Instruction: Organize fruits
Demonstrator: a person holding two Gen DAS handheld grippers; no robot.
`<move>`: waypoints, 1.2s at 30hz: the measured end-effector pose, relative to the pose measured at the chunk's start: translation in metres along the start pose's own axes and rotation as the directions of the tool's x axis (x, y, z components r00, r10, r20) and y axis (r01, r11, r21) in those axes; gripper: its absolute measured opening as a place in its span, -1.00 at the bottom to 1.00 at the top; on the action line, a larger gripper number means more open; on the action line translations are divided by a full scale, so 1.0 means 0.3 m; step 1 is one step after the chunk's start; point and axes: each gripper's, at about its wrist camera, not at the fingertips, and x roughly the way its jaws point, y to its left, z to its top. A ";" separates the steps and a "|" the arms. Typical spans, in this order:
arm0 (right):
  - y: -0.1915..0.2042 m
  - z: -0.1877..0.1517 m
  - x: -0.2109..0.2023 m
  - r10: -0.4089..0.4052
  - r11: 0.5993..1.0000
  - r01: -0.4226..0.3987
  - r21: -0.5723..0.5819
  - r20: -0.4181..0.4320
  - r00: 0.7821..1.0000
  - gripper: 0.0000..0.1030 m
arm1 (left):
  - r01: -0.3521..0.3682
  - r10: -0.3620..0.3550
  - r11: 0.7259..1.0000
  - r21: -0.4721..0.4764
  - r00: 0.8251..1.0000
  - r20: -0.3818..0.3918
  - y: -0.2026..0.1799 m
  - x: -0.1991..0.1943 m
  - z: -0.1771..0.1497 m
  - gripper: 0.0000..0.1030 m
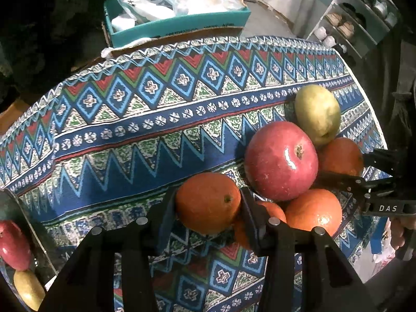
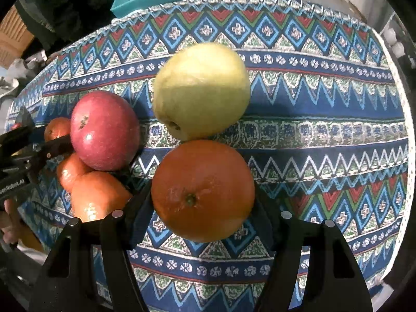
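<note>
Fruits lie in a cluster on a patterned tablecloth (image 1: pixel 130 135). In the left wrist view my left gripper (image 1: pixel 208 205) is shut on an orange (image 1: pixel 208 202). A red apple (image 1: pixel 280 161), a yellow-green apple (image 1: pixel 317 111) and more oranges (image 1: pixel 314 210) lie to its right. My right gripper (image 1: pixel 364 171) comes in from the right by another orange (image 1: pixel 340 156). In the right wrist view my right gripper (image 2: pixel 202 197) is shut on a large orange (image 2: pixel 202 189), which touches the yellow-green apple (image 2: pixel 200 91). The red apple (image 2: pixel 104 130) and oranges (image 2: pixel 96 197) lie to the left, with my left gripper (image 2: pixel 52 150) beside them.
A teal box (image 1: pixel 176 23) with plastic bags stands beyond the table's far edge. A shelf unit (image 1: pixel 364 20) with jars is at the far right. A mirror strip at the lower left reflects an apple (image 1: pixel 13 244). The tablecloth (image 2: pixel 325 135) stretches to the right of the fruits.
</note>
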 end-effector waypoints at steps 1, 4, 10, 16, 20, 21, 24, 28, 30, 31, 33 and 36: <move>0.001 -0.005 -0.016 -0.004 1.000 0.004 -0.005 0.008 1.000 0.34 | -0.001 0.001 1.000 0.000 1.000 0.006 0.002 -0.011 -0.001 -0.07; 0.023 0.006 -0.059 -0.016 1.000 0.017 -0.022 0.038 0.999 0.34 | -0.015 0.014 1.000 0.008 0.999 0.034 -0.002 -0.049 -0.004 -0.07; 0.068 0.018 -0.156 -0.028 0.997 0.035 -0.068 0.105 0.994 0.34 | -0.021 0.019 1.000 0.022 0.997 0.081 -0.019 -0.132 -0.008 -0.07; 0.112 0.022 -0.249 -0.012 0.994 0.029 -0.105 0.162 0.987 0.34 | -0.009 0.006 1.000 0.028 0.992 0.124 -0.027 -0.222 -0.019 -0.07; 0.156 0.031 -0.309 0.008 0.992 0.017 -0.126 0.200 0.980 0.34 | -0.012 0.008 1.000 0.026 0.988 0.152 -0.028 -0.276 -0.032 -0.07; 0.166 0.033 -0.320 0.010 0.991 0.018 -0.131 0.208 0.978 0.34 | -0.012 0.008 1.000 0.023 0.987 0.158 -0.026 -0.289 -0.034 -0.07; 0.197 0.033 -0.368 0.021 0.988 0.016 -0.154 0.236 0.971 0.34 | -0.005 0.003 1.000 0.013 0.984 0.178 -0.018 -0.333 -0.041 -0.07; 0.251 0.041 -0.412 0.040 0.984 0.008 -0.180 0.263 0.964 0.34 | 0.000 0.000 1.000 -0.004 0.979 0.206 -0.007 -0.390 -0.053 -0.07; 0.282 0.048 -0.428 0.053 0.981 0.001 -0.194 0.273 0.961 0.34 | 0.012 -0.009 1.000 -0.013 0.976 0.215 -0.004 -0.416 -0.059 -0.07; 0.295 0.051 -0.437 0.058 0.980 -0.002 -0.200 0.277 0.959 0.34 | 0.017 -0.013 1.000 -0.013 0.975 0.220 -0.003 -0.430 -0.062 -0.07; 0.321 0.056 -0.448 0.068 0.977 -0.006 -0.211 0.287 0.955 0.34 | 0.015 -0.013 1.000 -0.008 0.973 0.231 -0.005 -0.452 -0.070 -0.07; 0.353 0.064 -0.462 0.080 0.974 -0.011 -0.227 0.297 0.951 0.34 | 0.002 -0.003 1.000 0.001 0.969 0.245 -0.002 -0.481 -0.082 -0.07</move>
